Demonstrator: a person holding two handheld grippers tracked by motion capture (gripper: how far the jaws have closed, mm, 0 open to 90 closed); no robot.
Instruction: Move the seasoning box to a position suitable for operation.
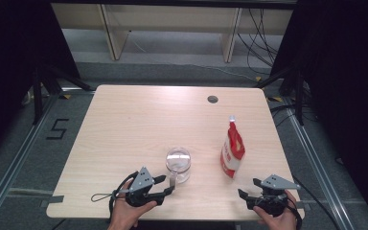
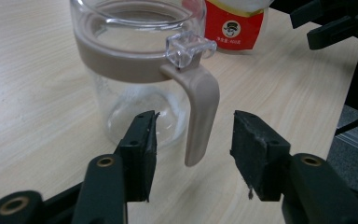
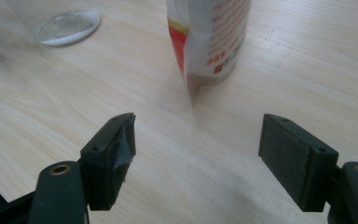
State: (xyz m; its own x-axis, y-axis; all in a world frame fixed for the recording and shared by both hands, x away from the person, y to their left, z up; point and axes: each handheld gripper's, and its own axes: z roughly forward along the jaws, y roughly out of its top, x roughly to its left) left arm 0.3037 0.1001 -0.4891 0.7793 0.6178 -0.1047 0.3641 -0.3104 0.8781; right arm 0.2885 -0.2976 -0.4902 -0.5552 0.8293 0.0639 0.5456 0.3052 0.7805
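Straddling beige mug handle (image 2: 200,109), untouched: left hand-held gripper (image 2: 193,149), half-open; right hand-held gripper (image 3: 196,154) wide; pouch (image 2: 233,23) txt unreadable

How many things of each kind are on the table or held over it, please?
Glass mug: 1
Red and white pouch: 1
Grippers: 2, left gripper and right gripper
Total: 4

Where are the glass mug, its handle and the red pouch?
glass mug (image 1: 178,160): high view, its rim.
handle (image 2: 200,116): left gripper view, middle of the beige strap.
red pouch (image 1: 231,152): high view, its front.
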